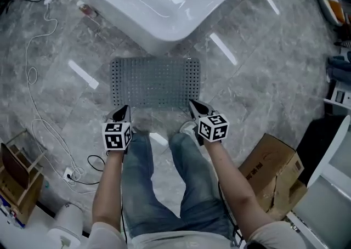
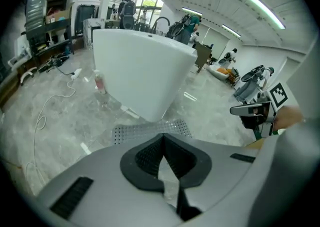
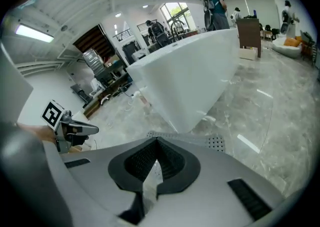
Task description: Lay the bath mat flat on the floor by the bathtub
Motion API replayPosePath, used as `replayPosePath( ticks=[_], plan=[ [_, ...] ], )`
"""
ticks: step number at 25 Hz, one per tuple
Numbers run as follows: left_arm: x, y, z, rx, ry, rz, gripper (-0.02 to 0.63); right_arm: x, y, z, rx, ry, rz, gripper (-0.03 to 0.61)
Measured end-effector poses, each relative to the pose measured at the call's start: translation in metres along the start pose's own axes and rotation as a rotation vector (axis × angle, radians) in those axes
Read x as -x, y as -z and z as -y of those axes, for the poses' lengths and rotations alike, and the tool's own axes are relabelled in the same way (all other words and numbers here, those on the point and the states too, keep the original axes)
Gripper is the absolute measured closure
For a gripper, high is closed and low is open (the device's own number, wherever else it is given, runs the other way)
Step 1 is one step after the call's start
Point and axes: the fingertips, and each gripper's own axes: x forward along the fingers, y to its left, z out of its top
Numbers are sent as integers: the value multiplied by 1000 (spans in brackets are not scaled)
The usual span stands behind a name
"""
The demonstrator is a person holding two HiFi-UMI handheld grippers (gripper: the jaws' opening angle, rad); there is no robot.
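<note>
Two grippers closed tip to tip, holding nothing: left gripper [image 1: 124, 112], right gripper [image 1: 193, 106], poised above mat's near edge. Beyond, grey perforated rubber bath mat [image 1: 155, 82] flat on marble floor [image 1: 263, 78], just beside white bathtub [image 1: 164, 6]. Placement judged complete; withdraw, check edges.

Grey marble floor [image 1: 258, 61], glossy, strip-light reflections. White cable [image 1: 34, 78] snaking at left. Cardboard box [image 1: 274, 168] lower right, wooden crate [image 1: 19, 171] lower left. Ceiling strip lights [image 2: 267, 3] on. Bright window [image 2: 147, 1] at far wall. Shelving rack [image 2: 37, 11] far left.
</note>
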Motion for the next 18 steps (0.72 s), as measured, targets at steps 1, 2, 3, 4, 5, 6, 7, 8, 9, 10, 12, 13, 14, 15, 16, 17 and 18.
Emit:
replayPosePath(
  ticks=[1, 2, 3, 4, 5, 6, 7, 8, 9, 10, 12, 13, 14, 15, 16, 17, 18],
  plan=[
    [14, -12, 10, -10, 2, 18, 598, 12, -12, -8, 11, -5, 9, 552],
    [28, -24, 19, -16, 3, 38, 598, 24, -24, -17, 22, -9, 17, 552],
    [42, -35, 29, -15, 4, 58, 598, 36, -36, -25, 34, -14, 27, 552],
    [56, -47, 39, -11, 7, 77, 598, 50, -49, -33, 44, -21, 42, 552],
    [71, -58, 49, -7, 11, 95, 598, 64, -62, -42, 53, -30, 62, 552],
    [86, -69, 59, -9, 15, 114, 598, 79, -77, -51, 63, -39, 85, 552],
    [101, -82, 68, -20, 17, 133, 598, 93, -92, -61, 73, -48, 111, 552],
    [116, -97, 76, -34, 20, 155, 598, 106, -108, -70, 83, -58, 138, 552],
    [131, -113, 83, -46, 24, 178, 598, 119, -125, -78, 90, -67, 164, 552],
    [146, -129, 90, -53, 30, 200, 598, 132, -140, -87, 95, -76, 188, 552],
    [177, -155, 105, -65, 42, 239, 598, 161, -167, -103, 106, -91, 222, 552],
    [192, -167, 112, -77, 47, 257, 598, 174, -178, -111, 115, -97, 237, 552],
    [207, -177, 118, -92, 50, 274, 598, 188, -189, -120, 126, -103, 250, 552],
    [222, -188, 124, -106, 53, 291, 598, 201, -199, -129, 138, -109, 264, 552],
    [236, -198, 129, -117, 56, 309, 598, 214, -209, -138, 150, -115, 278, 552],
    [251, -208, 134, -123, 60, 328, 598, 227, -220, -146, 160, -121, 293, 552],
    [267, -218, 140, -126, 65, 348, 598, 241, -230, -155, 169, -126, 308, 552]
  ],
)
